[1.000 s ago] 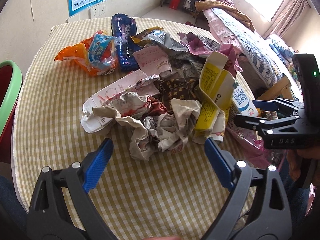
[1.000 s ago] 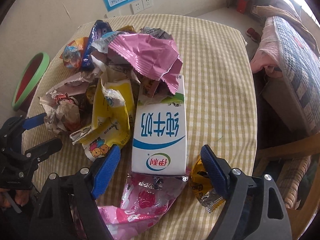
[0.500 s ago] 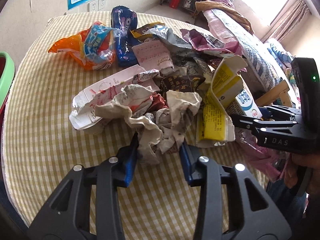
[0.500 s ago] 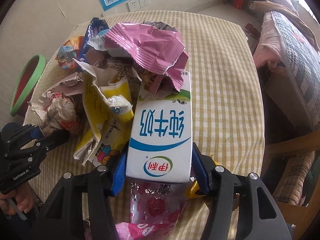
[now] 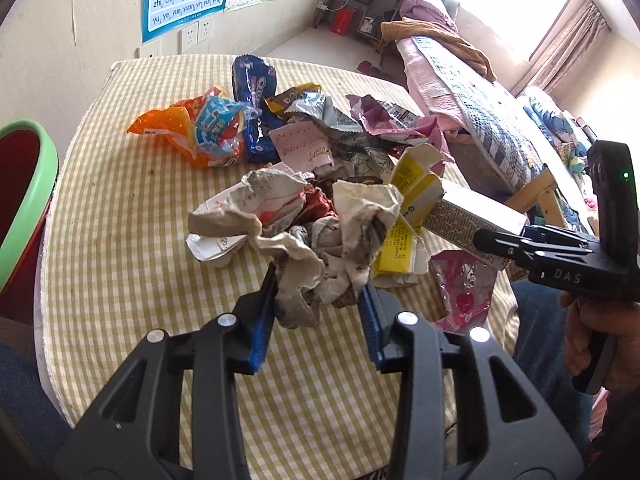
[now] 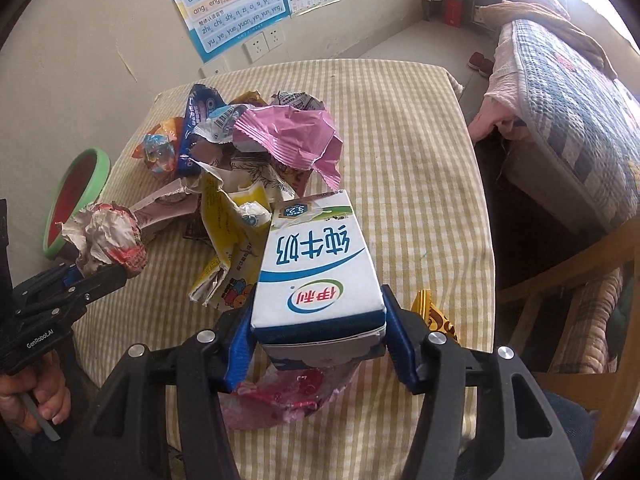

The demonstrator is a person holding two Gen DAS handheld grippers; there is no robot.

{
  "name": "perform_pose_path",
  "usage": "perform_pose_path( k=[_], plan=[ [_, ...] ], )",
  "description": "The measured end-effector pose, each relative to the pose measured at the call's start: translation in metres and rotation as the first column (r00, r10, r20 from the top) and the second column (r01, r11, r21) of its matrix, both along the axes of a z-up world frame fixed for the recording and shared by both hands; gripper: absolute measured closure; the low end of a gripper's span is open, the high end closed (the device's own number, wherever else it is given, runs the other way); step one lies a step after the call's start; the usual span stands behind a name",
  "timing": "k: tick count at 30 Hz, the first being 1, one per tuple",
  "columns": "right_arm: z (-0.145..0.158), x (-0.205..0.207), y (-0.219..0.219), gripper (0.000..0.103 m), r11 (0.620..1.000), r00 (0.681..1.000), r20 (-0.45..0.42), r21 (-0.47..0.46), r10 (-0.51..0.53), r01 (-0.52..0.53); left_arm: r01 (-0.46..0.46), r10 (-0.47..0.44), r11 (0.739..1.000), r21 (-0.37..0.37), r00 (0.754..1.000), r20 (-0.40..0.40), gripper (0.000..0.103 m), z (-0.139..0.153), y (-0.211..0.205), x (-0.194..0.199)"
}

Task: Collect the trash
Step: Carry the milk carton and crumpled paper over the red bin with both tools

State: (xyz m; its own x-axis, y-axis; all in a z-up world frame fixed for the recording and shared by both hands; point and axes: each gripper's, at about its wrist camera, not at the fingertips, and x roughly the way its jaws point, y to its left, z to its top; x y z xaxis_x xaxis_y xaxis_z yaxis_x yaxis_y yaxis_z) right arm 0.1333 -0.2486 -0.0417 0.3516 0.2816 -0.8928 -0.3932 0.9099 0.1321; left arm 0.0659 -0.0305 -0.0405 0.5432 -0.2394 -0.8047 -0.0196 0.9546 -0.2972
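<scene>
The left gripper has its blue-padded jaws clamped narrow on a crumpled wad of grey-white paper; the pads press its lower folds from both sides and the wad bulges out ahead of them. The right gripper has its jaws set about halfway and closed on the near end of a white and blue milk carton, which sticks out forward from the jaws with its printed face up. Both pairs of jaws have just been closing, each onto the thing now between them.

Just under the right jaws lies a pink crinkled plastic wrapper, and to their right a small gold foil wrapper. Left of the carton lies a torn yellow cardboard box, and beyond it a large pink foil bag. Farther ahead of the left jaws lie an orange plastic snack bag and a dark blue biscuit wrapper. All of this loose trash rests on the table with a yellow checked cloth. Off the table's edge, to the left of the left jaws, stands a green-rimmed red bin. To the right of the right jaws, past the table, is a bed with a quilted blue cover.
</scene>
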Motion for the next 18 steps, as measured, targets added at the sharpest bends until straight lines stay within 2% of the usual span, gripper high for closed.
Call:
perform_pose_path(
  k=[5,11,18],
  plan=[
    [0.016,-0.014,-0.003,0.049,0.999,0.999,0.044,0.034,-0.025,0.024,0.009,-0.01,1.0,0.019,0.999,0.041,0.066,0.017,-0.001,-0.009],
    [0.051,-0.027,0.002,0.049,0.999,0.991,0.136,0.035,-0.02,0.015,0.012,-0.017,0.998,0.059,0.996,0.088,0.066,0.034,0.0,-0.019],
    [0.074,-0.028,0.026,0.049,0.996,0.981,0.195,0.08,0.01,-0.026,-0.05,0.042,0.996,0.073,0.992,0.119,0.066,0.045,0.022,-0.022]
  ],
)
